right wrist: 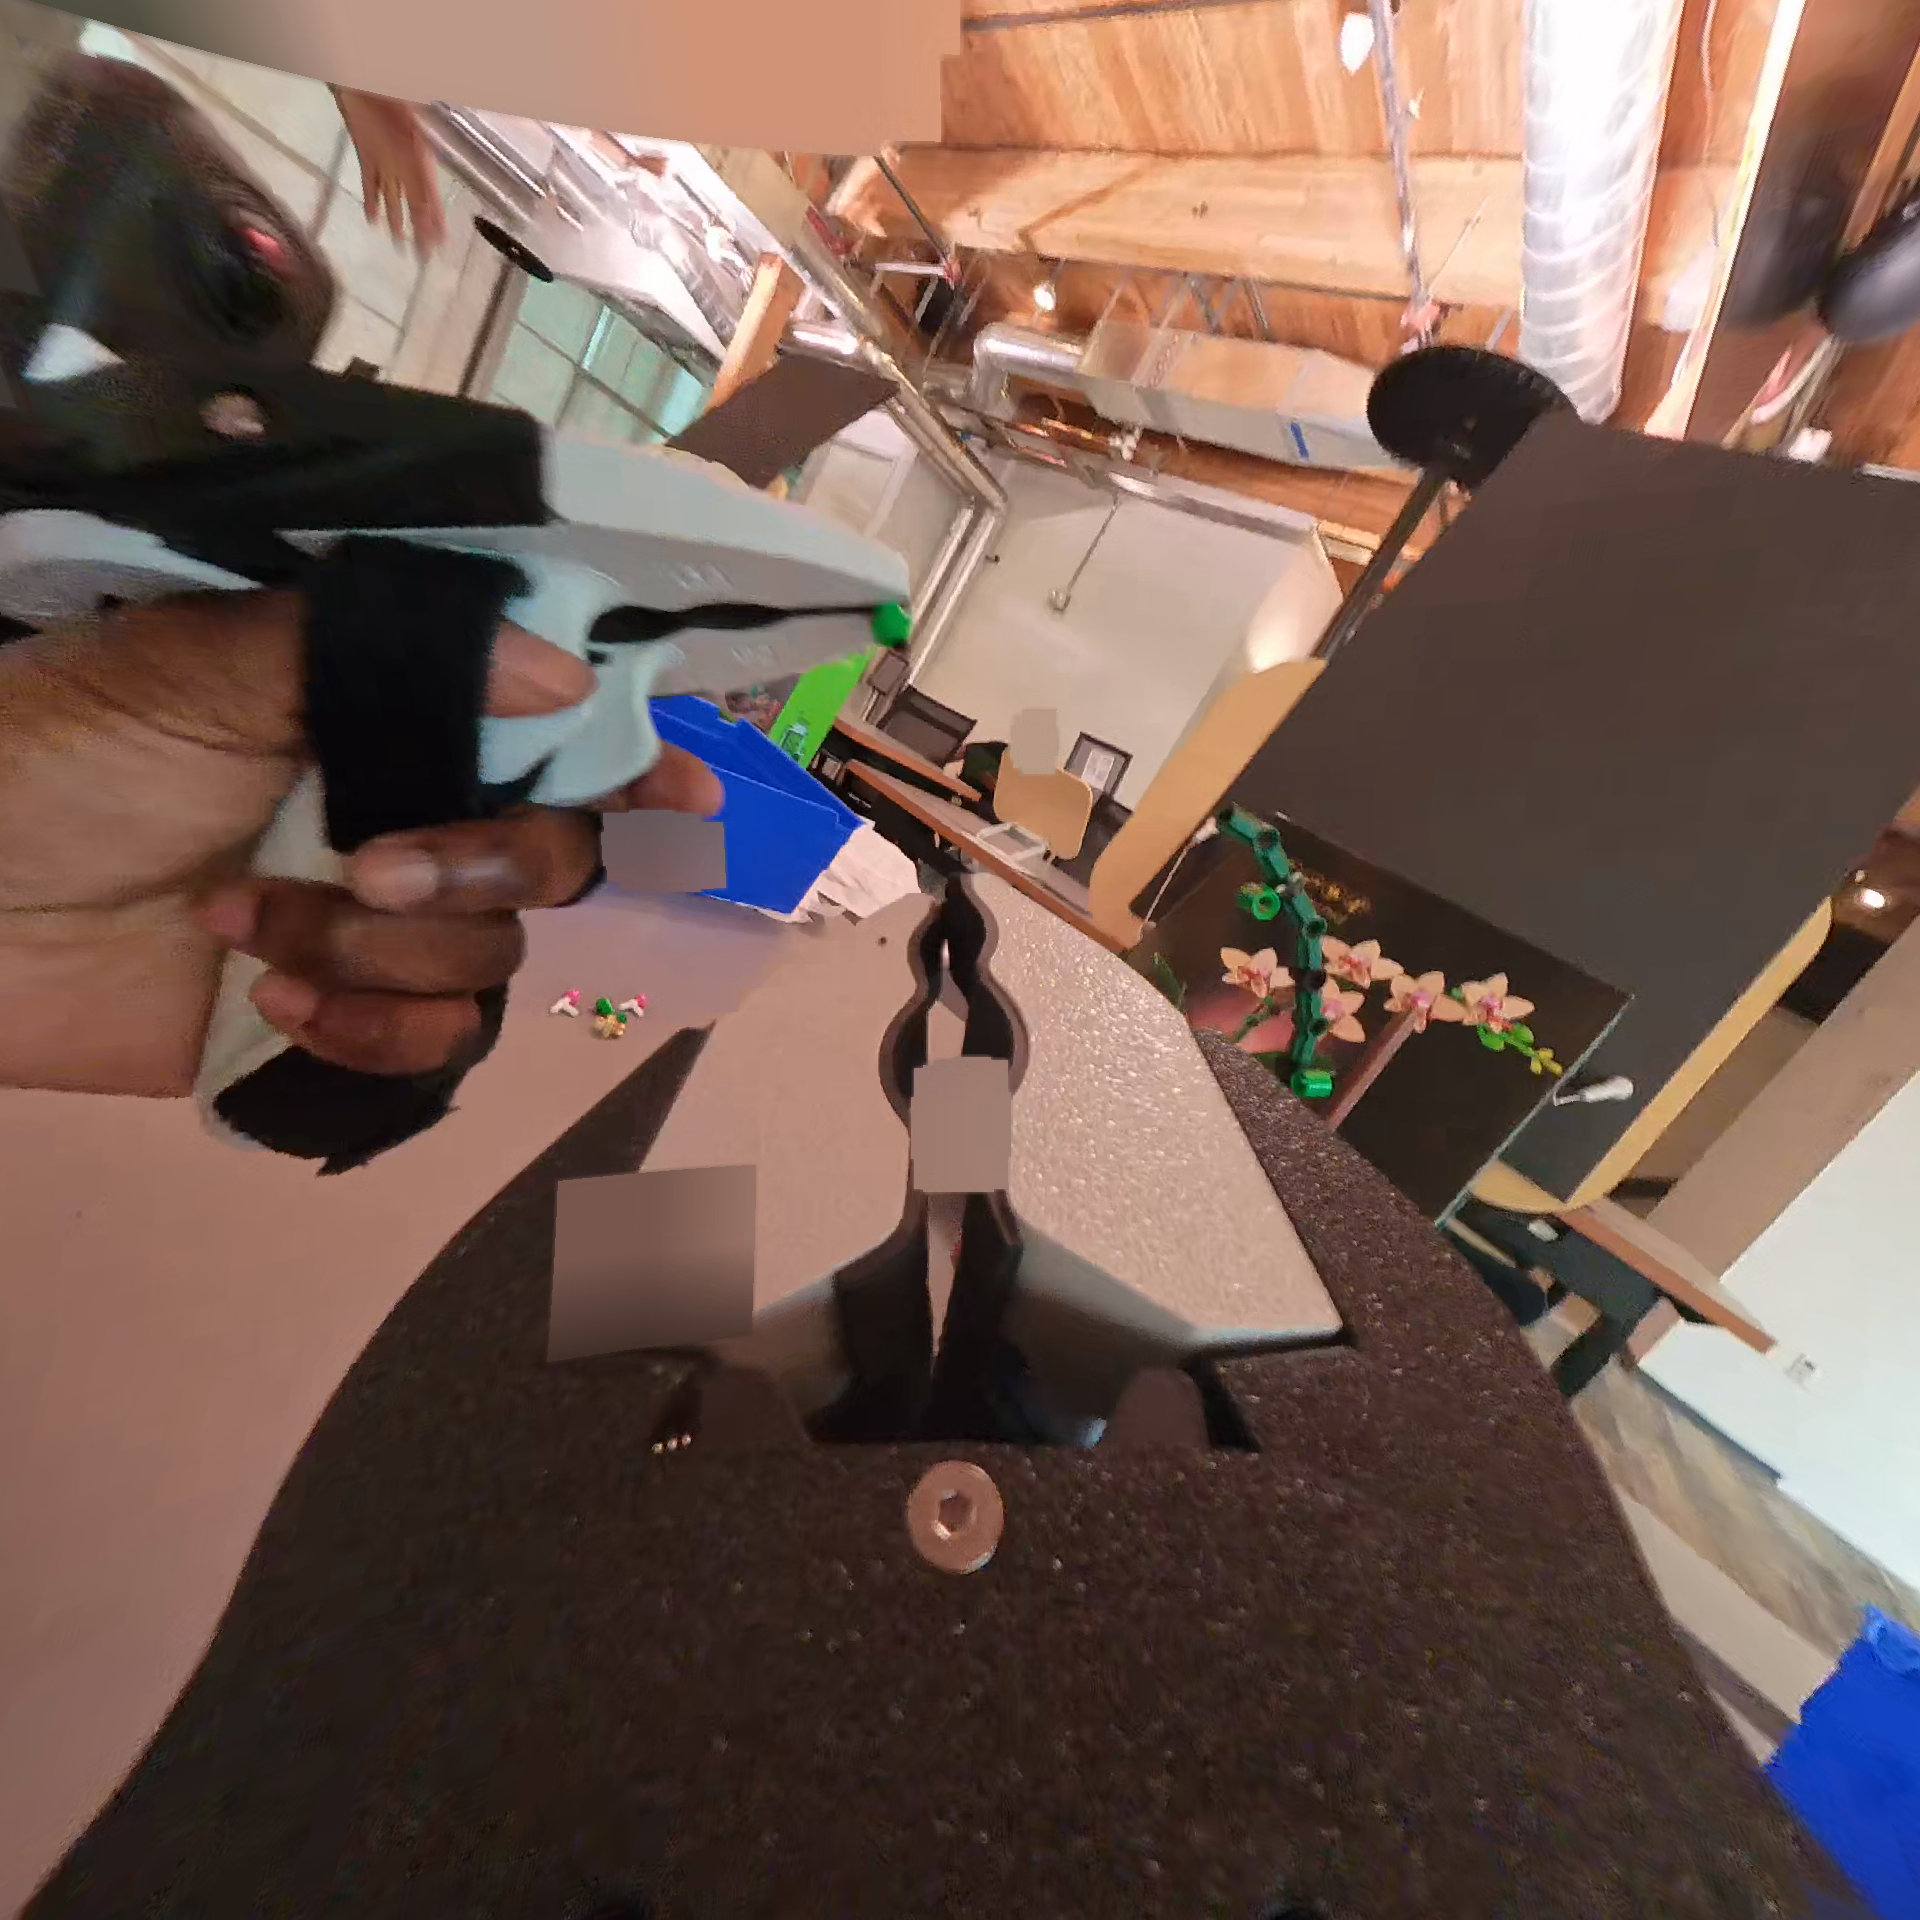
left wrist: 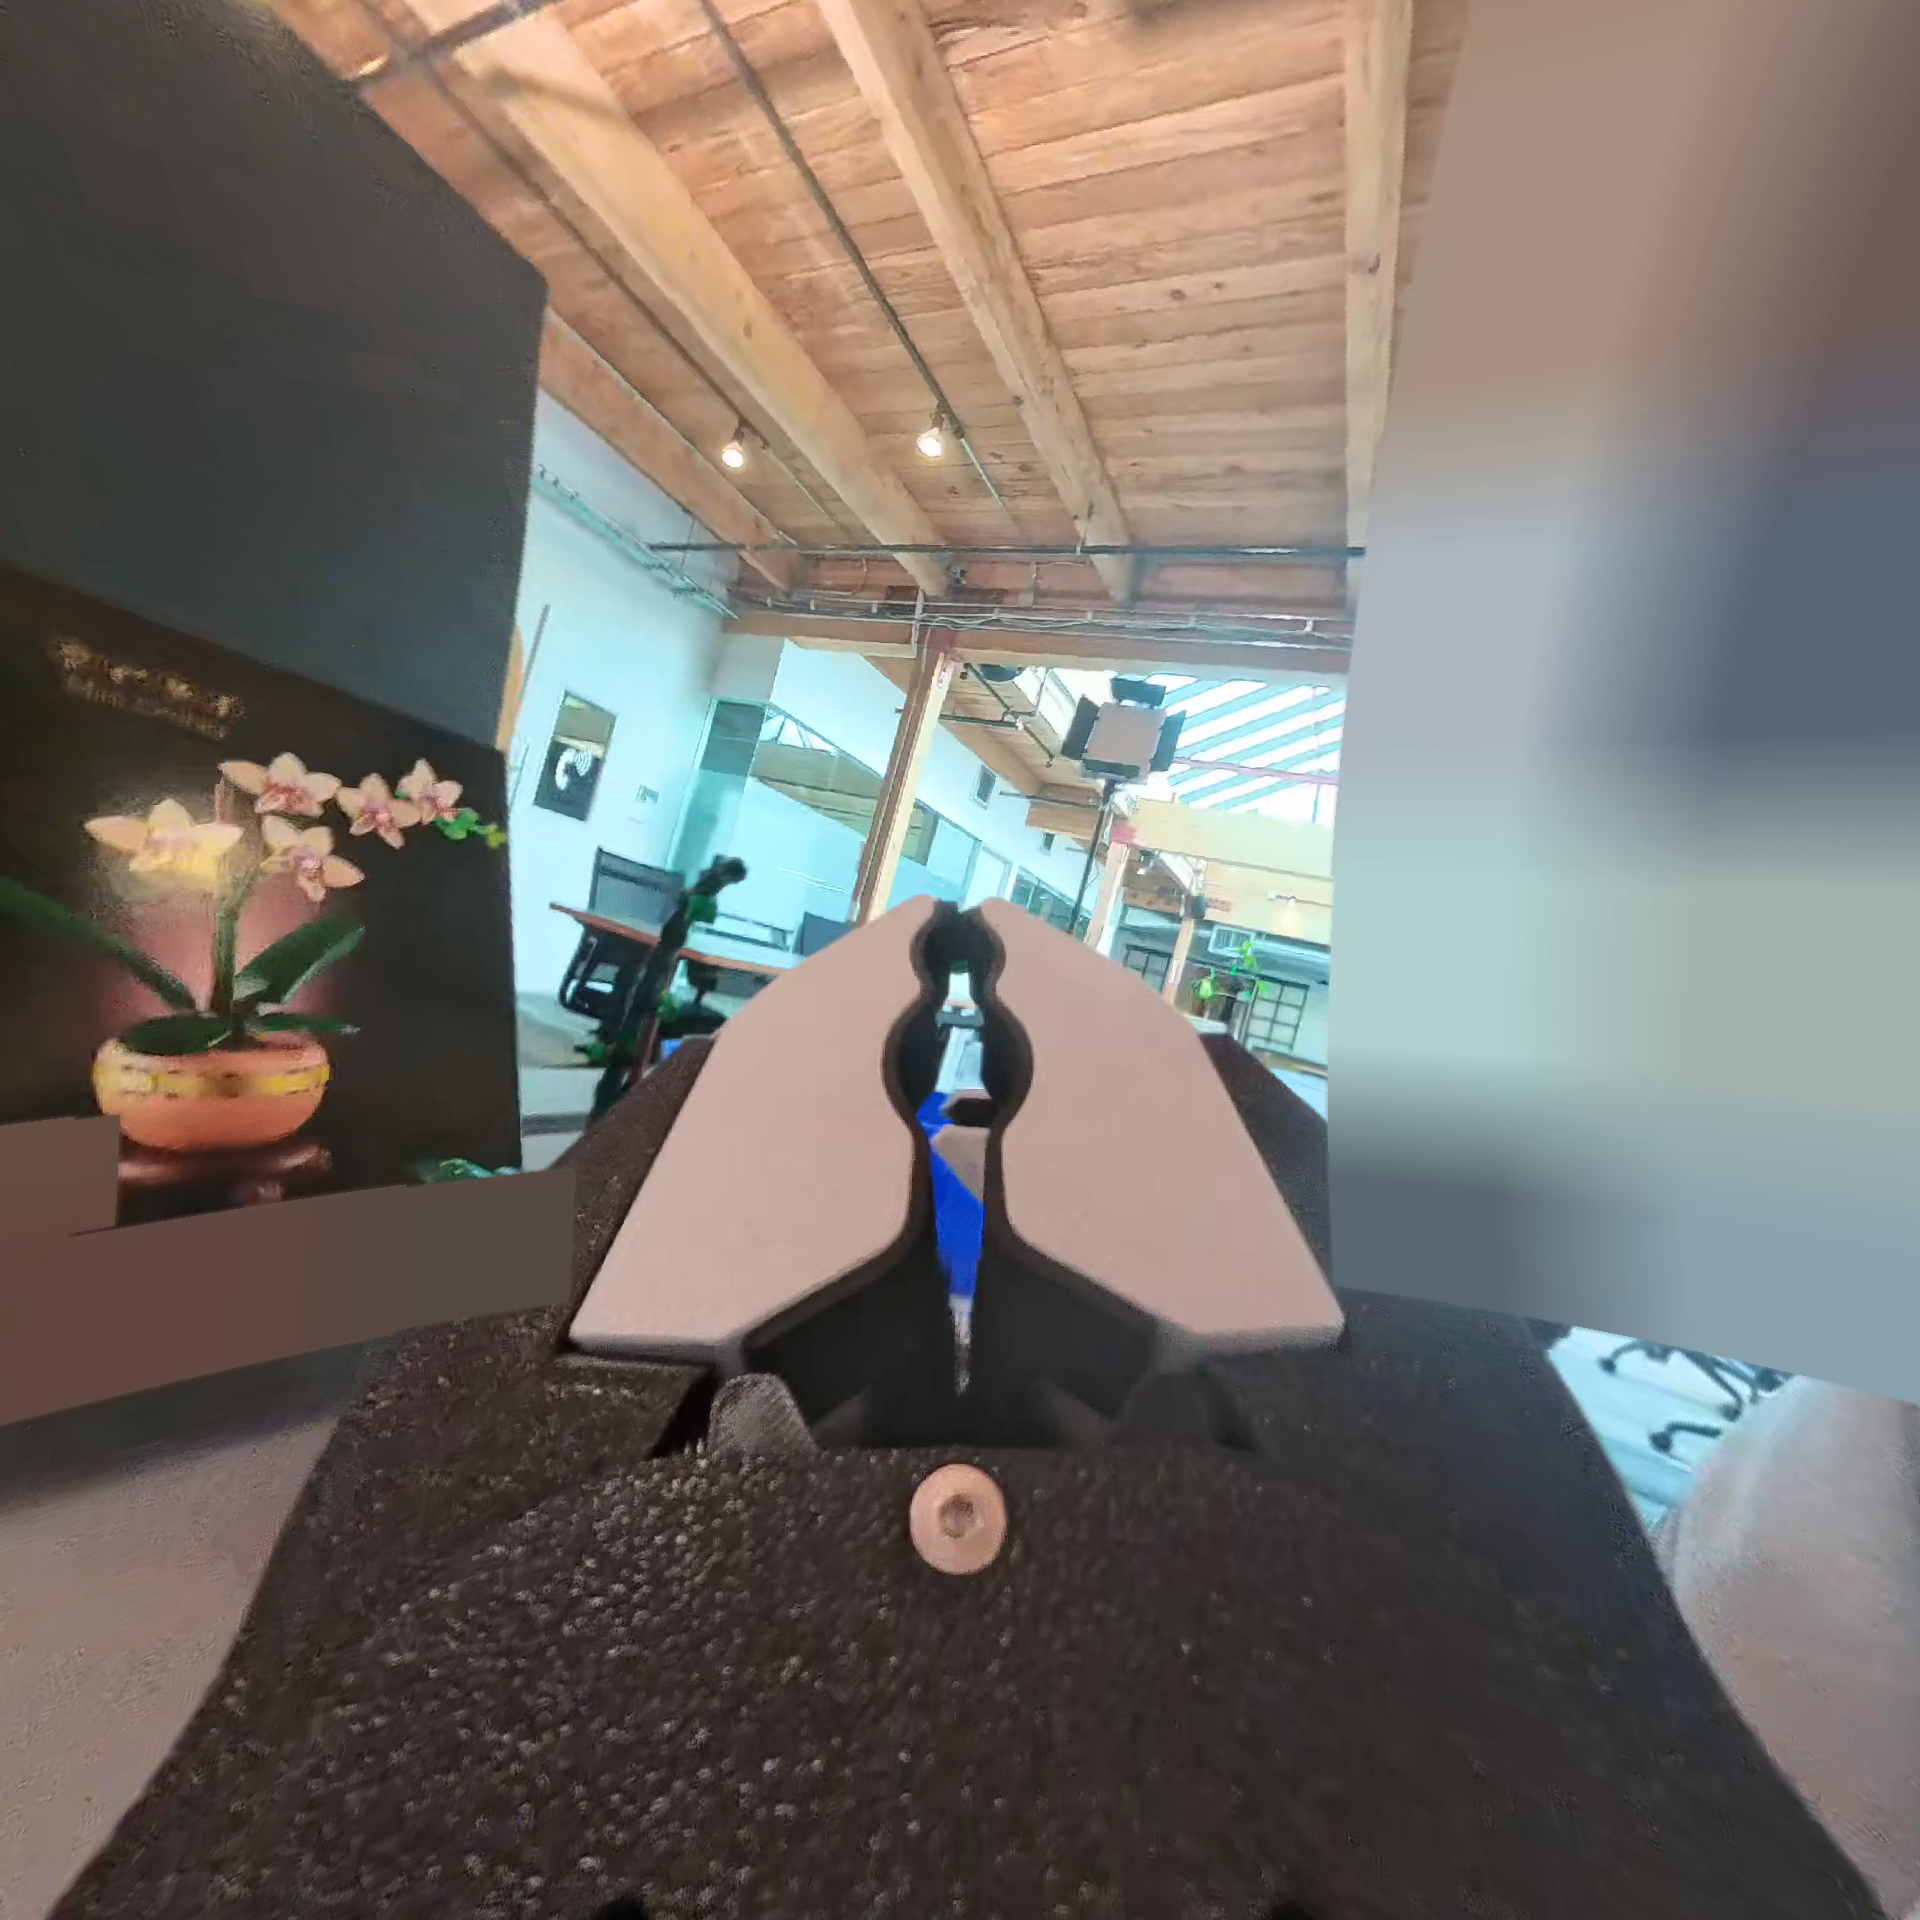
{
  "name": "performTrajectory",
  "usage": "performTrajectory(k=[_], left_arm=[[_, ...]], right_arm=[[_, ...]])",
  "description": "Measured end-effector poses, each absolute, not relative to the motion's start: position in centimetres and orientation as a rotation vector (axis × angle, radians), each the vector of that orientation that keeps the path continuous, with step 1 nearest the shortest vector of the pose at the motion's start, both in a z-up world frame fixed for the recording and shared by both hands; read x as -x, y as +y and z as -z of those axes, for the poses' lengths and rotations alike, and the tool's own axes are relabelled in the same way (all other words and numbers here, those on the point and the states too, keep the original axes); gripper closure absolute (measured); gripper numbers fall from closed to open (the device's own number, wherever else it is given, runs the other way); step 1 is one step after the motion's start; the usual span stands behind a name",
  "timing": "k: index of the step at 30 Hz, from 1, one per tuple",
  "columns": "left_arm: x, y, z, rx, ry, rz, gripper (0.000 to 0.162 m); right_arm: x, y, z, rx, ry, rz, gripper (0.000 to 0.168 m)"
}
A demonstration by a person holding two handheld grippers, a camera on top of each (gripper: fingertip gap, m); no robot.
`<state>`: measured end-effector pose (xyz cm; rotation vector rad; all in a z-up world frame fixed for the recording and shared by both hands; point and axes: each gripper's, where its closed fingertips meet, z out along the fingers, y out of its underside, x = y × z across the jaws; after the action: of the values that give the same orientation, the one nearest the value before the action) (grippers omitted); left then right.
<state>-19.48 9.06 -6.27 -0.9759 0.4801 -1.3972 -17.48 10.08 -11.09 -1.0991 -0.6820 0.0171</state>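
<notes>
My left gripper (left wrist: 948, 916) is shut, with a small dark knob showing between its fingertips. In the right wrist view it (right wrist: 878, 615) is up at the left in a person's hand (right wrist: 156, 790), and it pinches a small green piece (right wrist: 889, 621) at its tip. My right gripper (right wrist: 951, 920) has its jaws together, with only a thin dark gap between them; I cannot tell whether anything is in it. A green toy-brick stem (right wrist: 1280, 914) with dark joints curves upright just right of its fingers. It also shows in the left wrist view (left wrist: 681, 935).
A black box with an orchid picture (left wrist: 239, 904) (right wrist: 1455, 1039) stands on the grey table (right wrist: 156, 1299) against a black panel (right wrist: 1610, 675). A blue bin (right wrist: 774, 821) and a few small loose pieces (right wrist: 605, 1010) lie farther back. Another blue thing (right wrist: 1860, 1756) is at the lower right. Tip to tip, the grippers are about 5 cm apart.
</notes>
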Motion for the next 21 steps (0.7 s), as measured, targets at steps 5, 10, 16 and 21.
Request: performTrajectory(k=[5, 10, 16, 21], left_arm=[[20.9, 14.2, 9.5, 1.329, 0.789, 1.075, 0.159], [25.9, 18.7, 12.5, 1.603, 0.704, 1.073, 0.159], [28.4, 21.7, 18.7, 1.848, 0.827, 0.712, 0.159], [30.5, 21.9, 23.4, 2.065, 1.013, 0.441, 0.155]], right_arm=[[16.7, 10.6, 11.9, 1.141, -0.747, 0.001, 0.164], [15.2, 12.8, 14.3, 1.347, -0.698, -0.101, 0.156], [15.1, 12.8, 14.2, 1.328, -0.716, -0.063, 0.158], [14.9, 13.1, 14.7, 1.35, -0.713, -0.065, 0.158]])
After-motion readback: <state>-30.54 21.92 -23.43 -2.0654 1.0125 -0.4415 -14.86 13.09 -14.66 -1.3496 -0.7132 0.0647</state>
